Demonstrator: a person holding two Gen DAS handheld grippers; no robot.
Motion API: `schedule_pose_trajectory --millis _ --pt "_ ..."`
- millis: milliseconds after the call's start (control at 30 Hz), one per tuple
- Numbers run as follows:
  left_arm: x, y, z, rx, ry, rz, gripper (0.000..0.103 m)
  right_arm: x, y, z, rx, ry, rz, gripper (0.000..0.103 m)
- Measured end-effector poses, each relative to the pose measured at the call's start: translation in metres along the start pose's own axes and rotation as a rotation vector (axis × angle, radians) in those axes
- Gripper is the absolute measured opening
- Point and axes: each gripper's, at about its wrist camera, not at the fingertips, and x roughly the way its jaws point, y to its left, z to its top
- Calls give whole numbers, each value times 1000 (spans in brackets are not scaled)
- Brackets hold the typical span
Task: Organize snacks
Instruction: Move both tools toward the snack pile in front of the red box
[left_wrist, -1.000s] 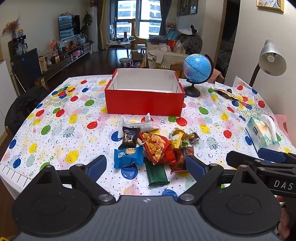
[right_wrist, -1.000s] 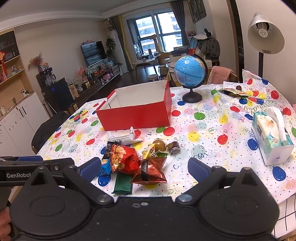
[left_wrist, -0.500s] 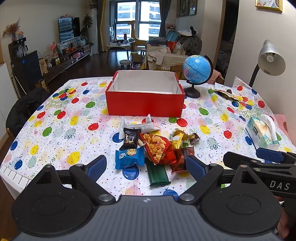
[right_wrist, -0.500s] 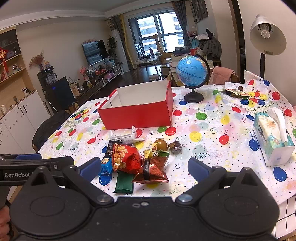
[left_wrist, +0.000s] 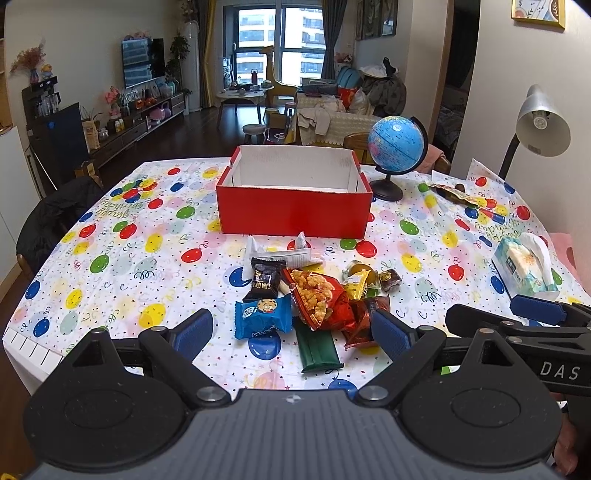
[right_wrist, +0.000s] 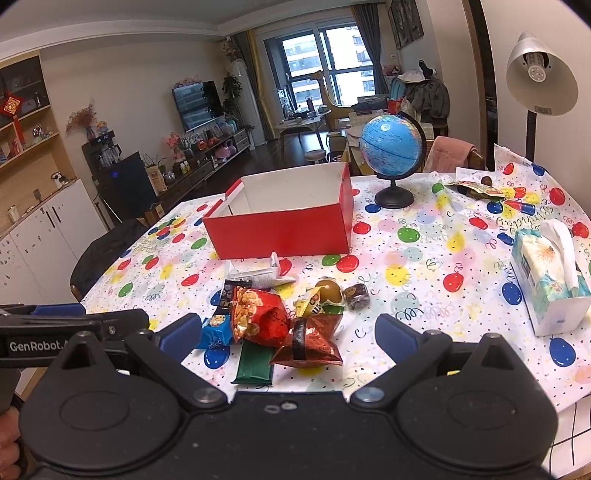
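A heap of snack packets lies on the balloon-print tablecloth: a blue cookie packet (left_wrist: 263, 316), a black packet (left_wrist: 265, 283), a red crisp bag (left_wrist: 320, 300) (right_wrist: 258, 315), a green bar (left_wrist: 317, 349) (right_wrist: 255, 363), a dark red foil bag (right_wrist: 309, 345) and a white wrapper (left_wrist: 282, 254). Behind the heap stands an open red box (left_wrist: 295, 212) (right_wrist: 280, 230), empty inside. My left gripper (left_wrist: 291, 334) hovers open just in front of the heap. My right gripper (right_wrist: 288, 338) is open too, close beside it, holding nothing.
A blue globe (left_wrist: 396, 149) (right_wrist: 392, 146) stands right of the box. A tissue box (left_wrist: 526, 269) (right_wrist: 550, 273) sits at the right edge, with a desk lamp (right_wrist: 539, 81) behind. More wrappers (right_wrist: 480, 190) lie at the far right. A dark chair (left_wrist: 55, 214) stands at the left.
Both views have shifted slightly closer to the snack heap. Both grippers have stayed open and no packet has moved.
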Motion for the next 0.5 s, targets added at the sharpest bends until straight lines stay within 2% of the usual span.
schedule_pose_trajectory --millis 500 --pt "-12 -7 -5 3 -28 11 93 -14 3 -2 -22 -52 23 100"
